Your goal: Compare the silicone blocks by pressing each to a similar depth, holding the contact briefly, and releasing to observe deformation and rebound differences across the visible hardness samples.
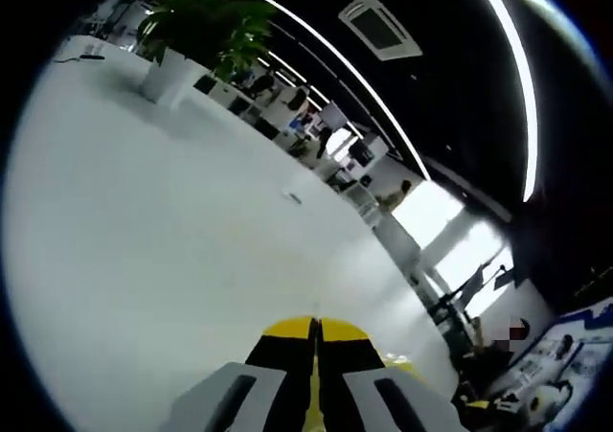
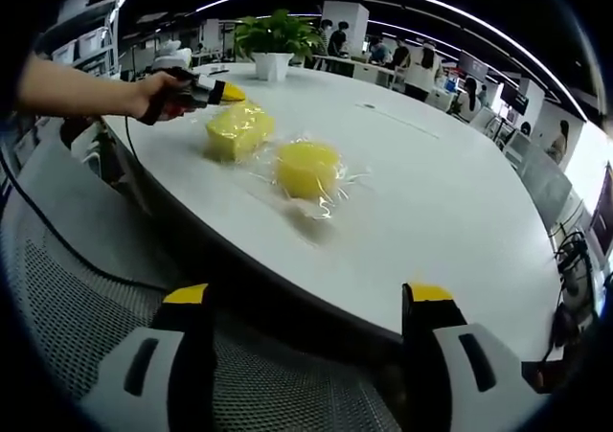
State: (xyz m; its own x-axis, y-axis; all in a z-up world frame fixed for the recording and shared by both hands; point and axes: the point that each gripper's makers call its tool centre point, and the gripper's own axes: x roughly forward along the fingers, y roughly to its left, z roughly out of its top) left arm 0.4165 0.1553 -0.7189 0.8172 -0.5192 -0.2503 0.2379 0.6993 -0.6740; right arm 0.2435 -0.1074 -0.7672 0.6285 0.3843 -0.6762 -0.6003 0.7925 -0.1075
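Two yellow silicone blocks lie on the white table (image 2: 431, 193) in the right gripper view, each in clear wrap. The left block (image 2: 238, 128) is rectangular; the right block (image 2: 307, 168) is rounder. A hand holds my left gripper (image 2: 230, 92) at the left block's far edge, its yellow tips touching or just above it. In the left gripper view, that gripper (image 1: 315, 329) has its yellow-tipped jaws closed together, nothing visible between them, over bare table (image 1: 172, 231). My right gripper (image 2: 308, 298) is open, jaws wide apart, held back over a mesh chair, well short of the blocks.
A potted plant (image 2: 275, 39) stands at the table's far side, also seen as a potted plant (image 1: 196, 34). A grey mesh chair (image 2: 77, 288) sits under the right gripper. A black cable (image 2: 57, 240) hangs off the table edge. People and desks fill the office behind.
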